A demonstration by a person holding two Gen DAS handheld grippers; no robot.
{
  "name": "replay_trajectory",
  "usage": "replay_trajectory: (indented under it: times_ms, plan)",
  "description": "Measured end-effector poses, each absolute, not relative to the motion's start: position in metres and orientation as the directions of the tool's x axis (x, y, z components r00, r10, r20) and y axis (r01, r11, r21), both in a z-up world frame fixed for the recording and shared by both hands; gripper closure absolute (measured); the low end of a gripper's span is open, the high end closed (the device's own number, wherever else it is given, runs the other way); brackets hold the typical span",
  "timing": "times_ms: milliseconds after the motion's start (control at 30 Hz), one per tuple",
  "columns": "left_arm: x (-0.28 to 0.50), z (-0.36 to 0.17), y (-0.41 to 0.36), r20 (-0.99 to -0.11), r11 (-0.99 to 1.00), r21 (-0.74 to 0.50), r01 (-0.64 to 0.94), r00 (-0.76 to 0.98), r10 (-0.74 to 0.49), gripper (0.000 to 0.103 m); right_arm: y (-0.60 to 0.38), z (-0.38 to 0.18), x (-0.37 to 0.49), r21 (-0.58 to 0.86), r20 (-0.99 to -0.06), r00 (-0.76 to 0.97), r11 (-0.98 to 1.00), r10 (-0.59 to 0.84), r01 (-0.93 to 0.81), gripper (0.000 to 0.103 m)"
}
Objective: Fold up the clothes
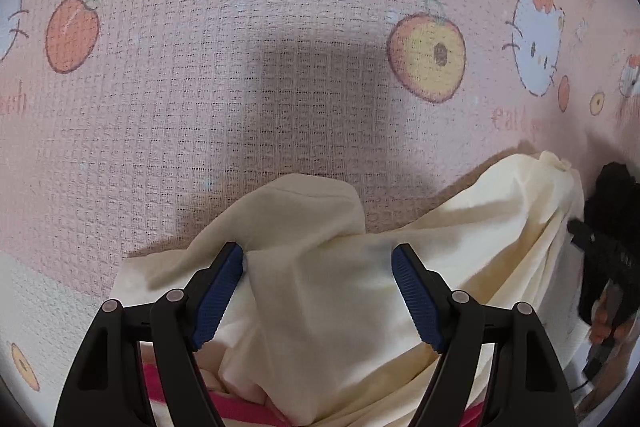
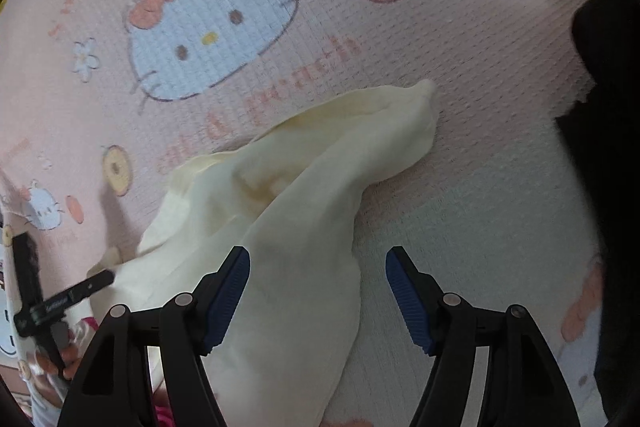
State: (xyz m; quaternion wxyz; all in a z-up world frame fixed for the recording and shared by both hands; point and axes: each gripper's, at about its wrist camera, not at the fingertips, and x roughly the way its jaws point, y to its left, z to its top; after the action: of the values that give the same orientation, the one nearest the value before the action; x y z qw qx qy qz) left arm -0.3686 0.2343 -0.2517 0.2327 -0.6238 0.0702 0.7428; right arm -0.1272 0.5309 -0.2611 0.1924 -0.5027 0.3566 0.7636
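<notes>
Between spread jaws, cream garment (image 1: 320, 291)

Under me spreads a pink waffle-weave blanket (image 1: 200, 47) printed with cartoon cats, peaches and flowers. On it lies a crumpled cream garment (image 2: 288, 195), with a dark cloth (image 2: 604, 131) at its edge.

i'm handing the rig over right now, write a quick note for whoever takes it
Left gripper: open, jaws apart over the cream garment, not gripping.
Right gripper: open; the cloth lies by its left pad, unclamped.
Garment: bunched in loose folds on the pink printed blanket, one end trailing out. A dark item lies at the right edge.
Done: no neat fold visible.
Left: regrip, spread flat, fold.
</notes>
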Motion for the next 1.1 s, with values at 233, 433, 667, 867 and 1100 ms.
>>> replay_trajectory:
  times_ms: [233, 433, 667, 867, 1100]
  plan:
    - [-0.348, -0.270, 0.249, -0.968, -0.870, -0.130, -0.475, -0.129, 0.215, 0.000, 0.550, -0.278, -0.146, 0.557, -0.812, -0.529, -0.596, -0.245, -0.579, 0.032]
    - [-0.330, -0.274, 0.263, -0.969, -0.855, -0.028, -0.518, -0.197, 0.152, 0.000, 0.542, -0.286, -0.148, 0.640, -0.753, -0.556, -0.588, -0.353, -0.494, 0.009]
    - [-0.339, -0.267, 0.257, -0.962, -0.888, -0.090, -0.450, -0.190, 0.194, 0.010, 0.553, -0.296, -0.133, 0.712, -0.696, -0.626, -0.444, -0.350, -0.543, 0.010]
    - [-0.341, -0.256, 0.261, -0.951, -0.903, -0.065, -0.424, -0.248, 0.185, 0.051, 0.536, -0.283, -0.150, 0.520, -0.830, -0.530, -0.588, -0.175, -0.620, 0.041]
    - [-0.331, -0.248, 0.282, -0.931, -0.856, 0.028, -0.516, -0.326, 0.166, 0.084, 0.481, -0.273, -0.179, 0.134, -0.916, -0.389, -0.845, 0.093, -0.518, 0.087]
